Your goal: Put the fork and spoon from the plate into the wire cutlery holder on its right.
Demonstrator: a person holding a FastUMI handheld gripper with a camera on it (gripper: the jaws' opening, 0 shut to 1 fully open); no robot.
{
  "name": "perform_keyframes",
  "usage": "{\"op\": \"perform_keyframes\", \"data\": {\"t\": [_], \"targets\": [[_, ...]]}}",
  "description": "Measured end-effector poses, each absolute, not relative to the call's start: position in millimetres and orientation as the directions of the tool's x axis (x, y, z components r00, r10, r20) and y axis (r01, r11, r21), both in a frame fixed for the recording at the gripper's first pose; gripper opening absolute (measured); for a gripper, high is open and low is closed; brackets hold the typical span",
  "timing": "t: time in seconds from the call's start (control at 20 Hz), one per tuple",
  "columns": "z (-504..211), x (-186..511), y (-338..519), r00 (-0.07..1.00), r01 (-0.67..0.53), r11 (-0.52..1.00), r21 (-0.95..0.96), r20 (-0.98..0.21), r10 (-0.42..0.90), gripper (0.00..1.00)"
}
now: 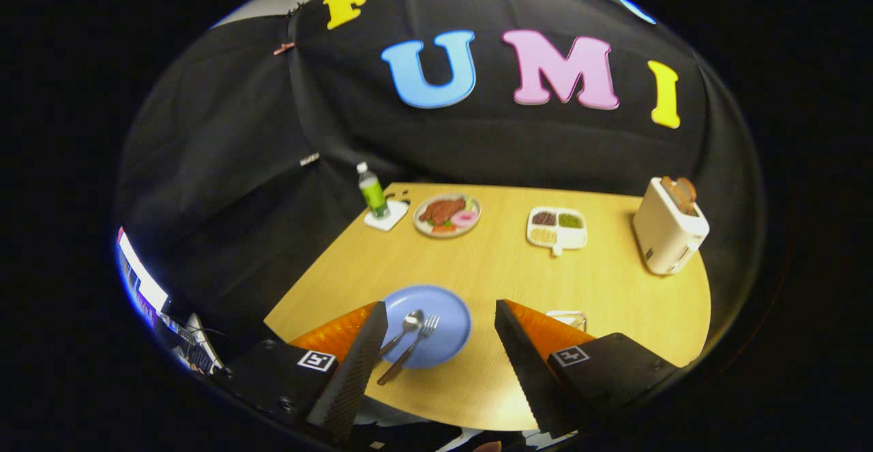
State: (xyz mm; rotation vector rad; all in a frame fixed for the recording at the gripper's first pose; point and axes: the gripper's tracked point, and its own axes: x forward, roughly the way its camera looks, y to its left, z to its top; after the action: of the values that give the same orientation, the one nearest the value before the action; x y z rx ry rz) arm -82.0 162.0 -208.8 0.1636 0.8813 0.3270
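Two pieces of cutlery, a spoon [411,322] and a fork [417,344], lie side by side on a blue plate [443,309] between the fingers, nearer the left one. The gripper [436,363] stands wide open, holding nothing. Just past the right finger peeks the wire cutlery holder [567,318], mostly hidden. Beyond, on the wooden table [491,268], sit a green bottle [372,191] on a coaster, a plate of food [447,215], a divided tray [557,227] and a toaster [667,230]. The bottle's label is too small to read.
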Motion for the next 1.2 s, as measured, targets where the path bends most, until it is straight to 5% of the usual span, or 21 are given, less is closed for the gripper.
{"op": "perform_keyframes", "data": {"t": [0.5, 0.65, 0.95, 1.0, 1.2], "targets": [[-370.1, -163.7, 239.5, 0.117, -0.055, 0.954, 0.295, -0.947, 0.299, 0.76], [-389.0, -170.7, 246.7, 0.061, -0.037, 0.966, 0.256, -0.964, 0.257, 0.72], [-409.8, -175.7, 254.2, 0.006, 0.027, 0.973, 0.231, -0.973, 0.231, 0.38], [-408.6, -173.7, 251.3, 0.01, 0.047, 0.973, 0.227, -0.974, 0.227, 0.21], [-401.9, -164.5, 240.3, 0.054, 0.055, 0.966, 0.252, -0.967, 0.249, 0.11]]}}
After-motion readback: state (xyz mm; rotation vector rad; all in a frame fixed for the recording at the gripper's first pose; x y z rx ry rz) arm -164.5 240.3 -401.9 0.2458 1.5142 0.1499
